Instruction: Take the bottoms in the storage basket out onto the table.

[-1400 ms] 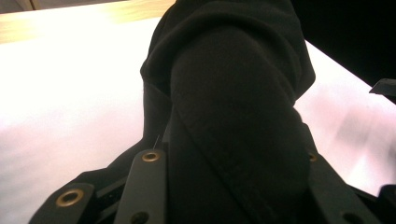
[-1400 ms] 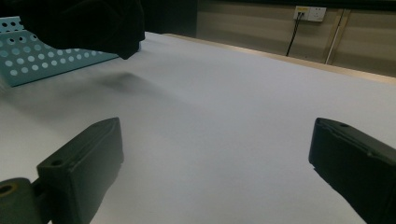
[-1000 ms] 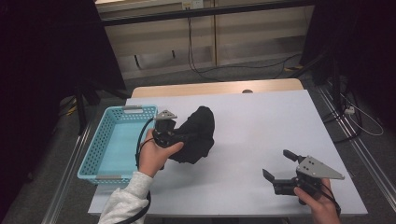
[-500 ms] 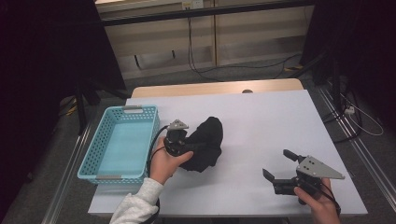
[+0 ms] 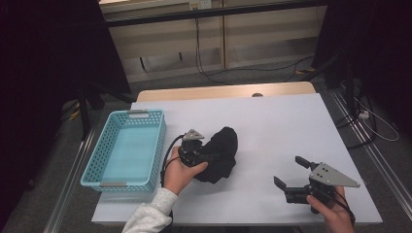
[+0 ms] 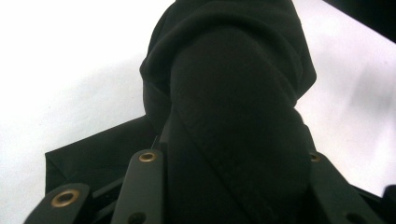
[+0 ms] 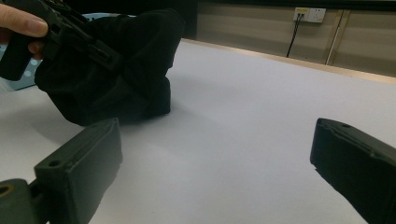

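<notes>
Desk point(image 5: 272, 121): white, spans the middle of the high view. Turquoise basket point(image 5: 112, 180), lower left of frame, holds nothing. Black cloth point(image 5: 221, 155), centre-left, bunched in a soft heap on the desk just right of the basket; matte, thick folds, one seam visible. Left tool point(image 5: 204, 158) clamped on a fold of it. Right tool point(image 5: 295, 175), lower right, jaws wide, nothing between.

Step judged: cloth set down for spreading. Next move likely needs the right tool to take a free edge.

Lab, black curtains point(image 5: 43, 73), white table point(image 5: 291, 131), floor cables point(image 5: 214, 73)
</notes>
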`<action>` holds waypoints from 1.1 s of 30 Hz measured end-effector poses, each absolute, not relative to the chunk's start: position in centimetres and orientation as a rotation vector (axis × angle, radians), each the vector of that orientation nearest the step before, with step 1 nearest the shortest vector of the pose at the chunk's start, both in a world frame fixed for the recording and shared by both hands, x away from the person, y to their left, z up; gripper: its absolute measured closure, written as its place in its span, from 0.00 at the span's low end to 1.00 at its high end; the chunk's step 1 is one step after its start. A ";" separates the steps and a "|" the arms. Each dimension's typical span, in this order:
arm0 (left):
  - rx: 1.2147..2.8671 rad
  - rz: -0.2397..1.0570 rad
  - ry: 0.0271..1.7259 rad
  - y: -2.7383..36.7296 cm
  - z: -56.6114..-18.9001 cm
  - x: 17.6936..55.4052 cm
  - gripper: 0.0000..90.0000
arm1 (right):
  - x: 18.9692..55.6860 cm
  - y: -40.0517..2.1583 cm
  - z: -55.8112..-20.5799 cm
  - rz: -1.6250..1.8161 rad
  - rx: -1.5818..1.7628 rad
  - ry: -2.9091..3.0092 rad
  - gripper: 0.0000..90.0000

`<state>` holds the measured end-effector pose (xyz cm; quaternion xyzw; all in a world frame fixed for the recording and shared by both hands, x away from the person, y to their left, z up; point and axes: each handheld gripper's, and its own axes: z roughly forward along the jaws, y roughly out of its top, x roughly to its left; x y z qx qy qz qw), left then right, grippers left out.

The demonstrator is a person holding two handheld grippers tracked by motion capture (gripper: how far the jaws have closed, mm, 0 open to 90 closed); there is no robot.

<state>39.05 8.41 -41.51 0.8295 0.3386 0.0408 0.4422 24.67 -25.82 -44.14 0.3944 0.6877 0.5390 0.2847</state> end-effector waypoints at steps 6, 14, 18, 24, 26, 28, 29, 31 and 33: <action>2.063 0.096 0.836 8.1 -41.8 38.9 0.69 | 24.7 -25.9 -44.2 1.437 1.058 1.839 0.02; 2.058 0.132 0.792 8.0 -42.6 39.1 0.50 | 24.5 -26.0 -44.2 1.435 1.072 1.831 0.02; 2.051 0.195 0.749 8.3 -42.8 39.0 0.30 | 24.4 -26.0 -44.2 1.428 1.064 1.833 0.02; 2.069 0.226 0.750 9.2 -42.2 38.6 0.22 | 24.6 -25.9 -44.3 1.430 1.062 1.838 0.02; 2.059 0.251 0.748 9.9 -42.1 38.5 0.22 | 24.7 -25.8 -44.3 1.429 1.056 1.844 0.01; 2.036 0.265 0.767 10.7 -42.1 38.2 0.21 | 24.7 -25.7 -44.3 1.430 1.054 1.846 0.01; 2.031 0.274 0.766 11.0 -41.9 38.1 0.20 | 24.7 -25.7 -44.3 1.431 1.057 1.845 0.01; 2.036 0.312 0.763 11.7 -41.6 37.9 0.20 | 24.8 -25.6 -44.3 1.428 1.048 1.853 0.01; 2.017 0.319 0.773 12.3 -41.1 37.9 0.18 | 25.0 -25.3 -44.3 1.431 1.048 1.858 0.02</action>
